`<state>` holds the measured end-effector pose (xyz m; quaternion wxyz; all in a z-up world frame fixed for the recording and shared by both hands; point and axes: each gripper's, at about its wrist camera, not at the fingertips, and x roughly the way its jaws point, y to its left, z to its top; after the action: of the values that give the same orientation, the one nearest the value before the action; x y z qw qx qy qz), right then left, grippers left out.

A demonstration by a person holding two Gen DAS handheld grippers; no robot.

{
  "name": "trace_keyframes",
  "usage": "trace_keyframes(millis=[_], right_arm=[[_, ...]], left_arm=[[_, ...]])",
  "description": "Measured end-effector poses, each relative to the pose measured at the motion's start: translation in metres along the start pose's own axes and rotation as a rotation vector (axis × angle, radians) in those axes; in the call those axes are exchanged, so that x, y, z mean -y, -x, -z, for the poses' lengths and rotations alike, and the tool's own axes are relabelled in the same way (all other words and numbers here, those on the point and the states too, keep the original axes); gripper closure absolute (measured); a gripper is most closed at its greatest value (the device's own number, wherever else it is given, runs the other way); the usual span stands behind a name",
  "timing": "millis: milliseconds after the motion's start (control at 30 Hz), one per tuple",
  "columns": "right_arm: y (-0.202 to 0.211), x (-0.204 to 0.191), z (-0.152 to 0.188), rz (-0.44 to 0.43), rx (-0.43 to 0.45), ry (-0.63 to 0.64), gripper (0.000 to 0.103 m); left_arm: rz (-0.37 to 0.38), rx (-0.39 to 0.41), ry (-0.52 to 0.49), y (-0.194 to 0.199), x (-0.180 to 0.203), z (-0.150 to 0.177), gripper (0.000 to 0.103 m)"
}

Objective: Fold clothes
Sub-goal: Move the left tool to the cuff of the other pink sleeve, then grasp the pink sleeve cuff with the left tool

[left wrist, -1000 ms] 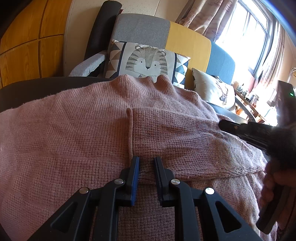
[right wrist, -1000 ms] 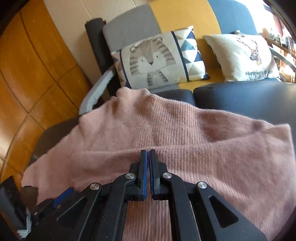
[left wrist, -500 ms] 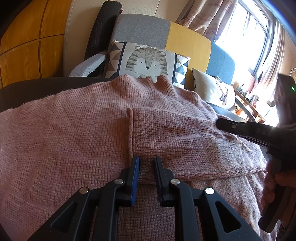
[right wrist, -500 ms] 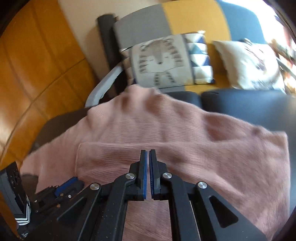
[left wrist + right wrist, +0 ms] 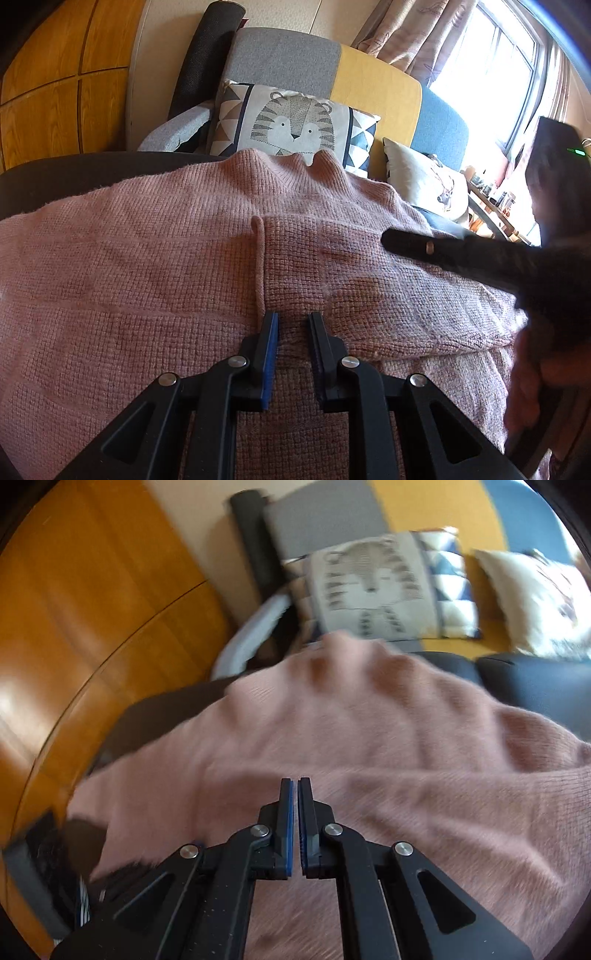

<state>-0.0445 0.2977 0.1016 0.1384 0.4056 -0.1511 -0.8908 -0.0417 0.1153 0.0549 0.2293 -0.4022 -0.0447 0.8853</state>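
Pink sweater (image 5: pixel 147 277) unmoved | left gripper (image 5: pixel 293 325) still grasping folded sleeve (image 5: pixel 332 273) | right gripper (image 5: pixel 295 790) clenched empty, swung leftward over sweater

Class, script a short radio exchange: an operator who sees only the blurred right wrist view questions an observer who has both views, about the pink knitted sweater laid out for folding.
Operator: My right claw is shut and empty over the pink knitted sweater. What is the left claw doing?
Observer: The left claw is shut on the end of a sleeve that lies folded across the sweater's body.
Operator: Where does my claw sit relative to that sleeve?
Observer: Its tip is above the sleeve, further along it and to the right of the left claw. I cannot tell whether it touches the knit.
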Motion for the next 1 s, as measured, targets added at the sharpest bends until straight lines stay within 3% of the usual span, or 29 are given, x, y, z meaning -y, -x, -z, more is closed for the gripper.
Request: trace_keyframes(millis=[167, 300, 433, 600, 767, 833, 1000], right_arm=[[-0.022, -0.019, 0.019, -0.03, -0.09, 0.021, 0.1], [-0.016, -0.021, 0.027, -0.028, -0.08, 0.017, 0.1], [0.011, -0.021, 0.042, 0.057, -0.015, 0.034, 0.1], [0.007, -0.023, 0.052, 0.131, -0.015, 0.054, 0.1], [0.011, -0.029, 0.048, 0.109, 0.008, 0.054, 0.1], [0.012, -0.036, 0.047, 0.066, 0.01, 0.064, 0.1], [-0.006, -0.061, 0.044, 0.042, -0.042, 0.117, 0.1]], left_arm=[[0.001, -0.001, 0.002, 0.0, 0.0, 0.0, 0.085], [0.005, -0.001, 0.006, 0.0, -0.001, 0.0, 0.085], [0.008, 0.0, 0.011, -0.001, -0.001, 0.0, 0.085], [0.032, -0.005, 0.031, 0.0, -0.004, -0.001, 0.085], [0.108, 0.019, 0.137, 0.006, -0.025, 0.0, 0.085], [0.096, 0.017, 0.211, 0.013, -0.039, 0.002, 0.079], [0.082, 0.023, 0.321, 0.044, -0.079, 0.009, 0.079]])
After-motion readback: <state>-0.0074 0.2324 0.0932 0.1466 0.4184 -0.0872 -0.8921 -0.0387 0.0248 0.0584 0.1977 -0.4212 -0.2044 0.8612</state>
